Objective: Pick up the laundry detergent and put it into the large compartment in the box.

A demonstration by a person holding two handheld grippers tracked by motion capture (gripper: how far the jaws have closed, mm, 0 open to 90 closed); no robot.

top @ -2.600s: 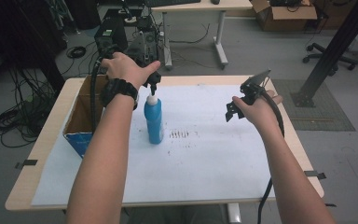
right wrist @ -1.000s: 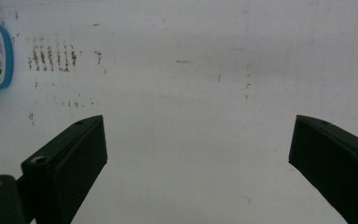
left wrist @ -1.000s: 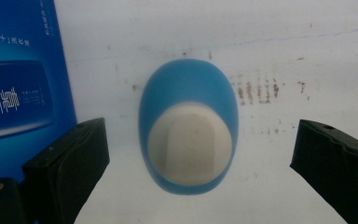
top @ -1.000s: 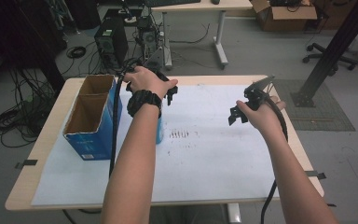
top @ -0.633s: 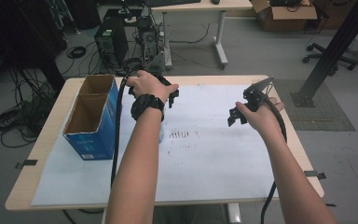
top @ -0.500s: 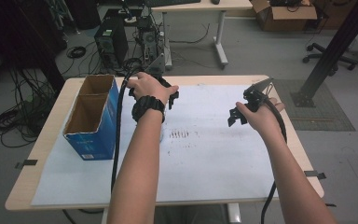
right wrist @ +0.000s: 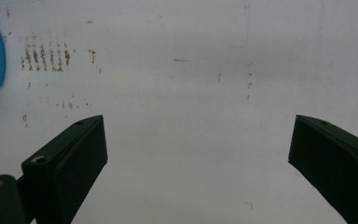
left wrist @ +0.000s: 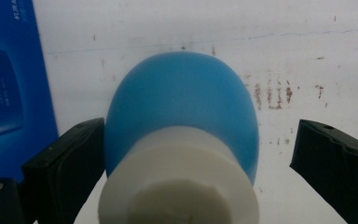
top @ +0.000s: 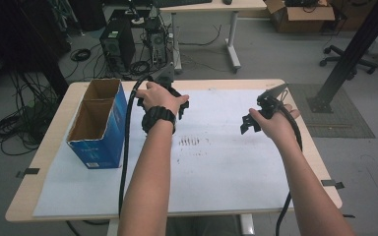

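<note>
Hovering directly over a blue plastic bottle with a white cap [left wrist: 182,154], the left gripper [left wrist: 182,186] looks straight down the bottle's length: the round white cap sits nearest the camera and the blue shoulders swell out below it. Its two black jaws stand spread wide. The left one is at or just beside the bottle's blue flank, though whether it touches cannot be told; the right one is clearly apart from it, with bare paper showing in the gap. So it has hold of nothing.

The bottle stands upright on the white paper sheet [top: 226,162] covering the wooden table [top: 302,130], its long axis vertical and in line with the gripper's own line of sight. Just to one side of it is the open blue cardboard box [top: 101,130], and on the other side a patch of brownish smudge marks [left wrist: 272,95] stains the paper.

In the high view the left hand [top: 160,98] covers the bottle from above. The right gripper [top: 256,115] is held well apart over bare paper, its jaws equally wide and empty. The left is plainly the nearer tool. Any grasp would seem to turn on closing across the bottle's neck or shoulders from the sides, since the bottle lies straight below.
</note>
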